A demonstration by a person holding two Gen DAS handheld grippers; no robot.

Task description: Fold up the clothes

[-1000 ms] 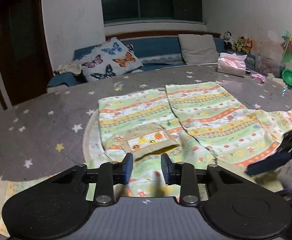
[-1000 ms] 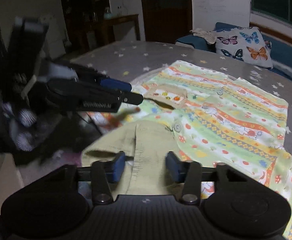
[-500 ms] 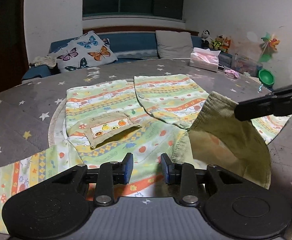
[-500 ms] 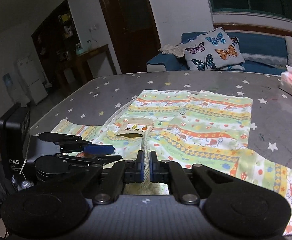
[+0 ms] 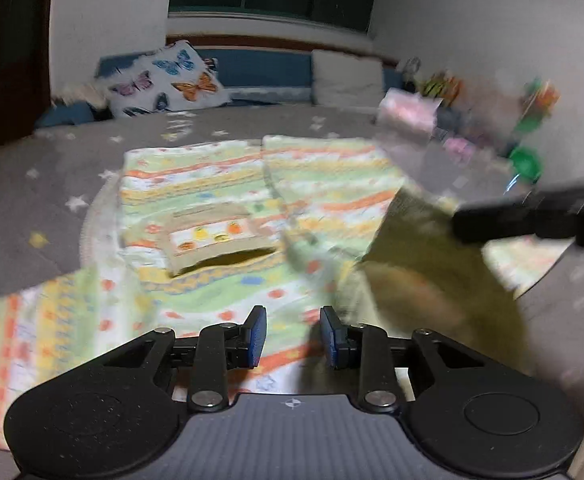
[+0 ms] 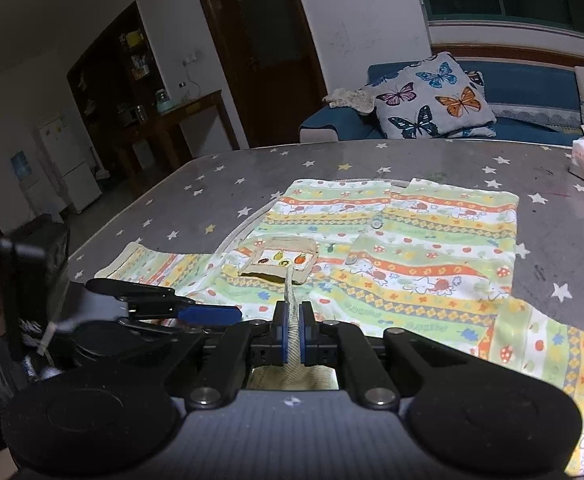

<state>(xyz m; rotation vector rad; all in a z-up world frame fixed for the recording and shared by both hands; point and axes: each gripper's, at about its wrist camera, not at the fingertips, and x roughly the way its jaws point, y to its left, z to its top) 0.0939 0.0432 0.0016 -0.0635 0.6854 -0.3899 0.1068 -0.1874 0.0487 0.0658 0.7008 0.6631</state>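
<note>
The right claw (image 6: 291, 334) is clamped on the shirt's (image 6: 432, 248) olive collar (image 5: 424, 264), lifted just right of the pocket (image 6: 280, 259). The left claw (image 5: 292, 334) stands apart, nearer the pocket — shirt running lengthwise away across the bench (image 6: 332, 164).

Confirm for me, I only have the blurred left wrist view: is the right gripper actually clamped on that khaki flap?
Observer: Yes. The right wrist view shows the right gripper shut on the khaki flap by its ribbed edge, raised above the patterned shirt.
Operator: The flap hides the sleeve behind it. How is it lying?
Observer: That sleeve lies spread flat on the starry tablecloth, to the right of that gripper.
</note>
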